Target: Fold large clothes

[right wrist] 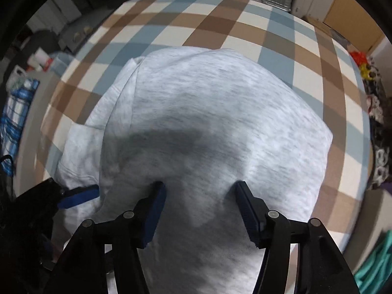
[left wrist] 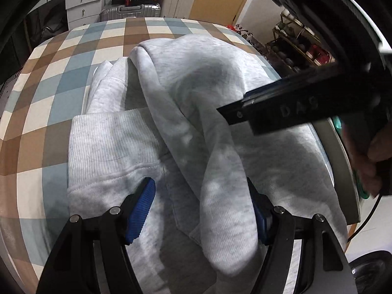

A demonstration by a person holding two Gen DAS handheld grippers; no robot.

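A lived-in bedroom: checkered bed (left wrist: 73, 56) beneath the claws, white drawers (left wrist: 82, 2) and silver suitcase (left wrist: 129, 11) beyond, shoe rack (left wrist: 301, 49) off right.

Between my jaws lies a light grey heathered sweatshirt (right wrist: 220, 122); beyond it, the cover (right wrist: 220, 24) is checked brown, blue and cream.

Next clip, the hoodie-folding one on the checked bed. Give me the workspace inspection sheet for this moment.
Surface: checked bedspread, blue, brown and cream.
Job's things: grey sweatshirt, partly folded, a fold draped across its ribbed hem.
Clutter: nothing seen on the bed.
Grippers: left gripper open over the fabric; right gripper open above the sweatshirt.
Cables: black cable below the person's hand.
Surroundings: silver suitcase, white drawers, shoe rack.
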